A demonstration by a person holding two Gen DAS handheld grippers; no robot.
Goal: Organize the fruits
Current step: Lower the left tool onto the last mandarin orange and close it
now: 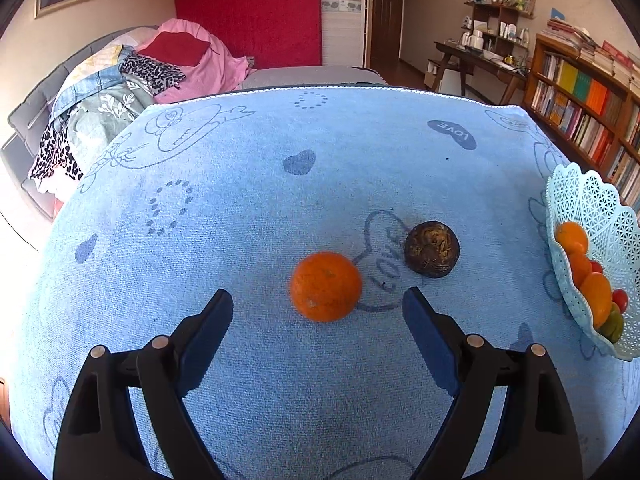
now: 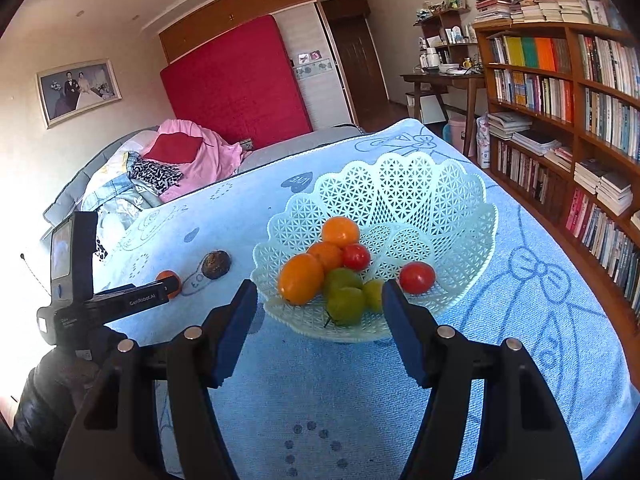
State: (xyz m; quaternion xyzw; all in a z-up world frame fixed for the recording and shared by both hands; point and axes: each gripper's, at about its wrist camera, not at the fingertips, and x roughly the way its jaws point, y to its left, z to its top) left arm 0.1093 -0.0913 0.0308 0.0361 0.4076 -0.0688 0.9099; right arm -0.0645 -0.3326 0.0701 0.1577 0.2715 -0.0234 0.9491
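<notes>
An orange lies on the blue towel just below the middle of the left wrist view, slightly blurred. The left gripper hangs over it with its jaws spread wide; the blue pads stand on either side of the fruit and a little nearer the camera, with clear gaps, so nothing is pinched. To the right of the orange and a little higher in the frame sits a dark, wrinkled round fruit, apart from it. I cannot say what kind of fruit it is.

At the right edge of that view stands a pale lattice basket with a scalloped rim, holding orange, red and green fruit.

In the right wrist view the same basket fills the centre. Inside it, three orange fruits are heaped at the left, with a small red tomato touching them, green fruits below, and a second tomato alone at the right. The right gripper is poised at the near rim, its jaws standing apart with nothing between the pads.

At the left of this frame the left gripper's black body partly hides the orange; the dark fruit lies just right of it. A dark sleeve shows at lower left.
</notes>
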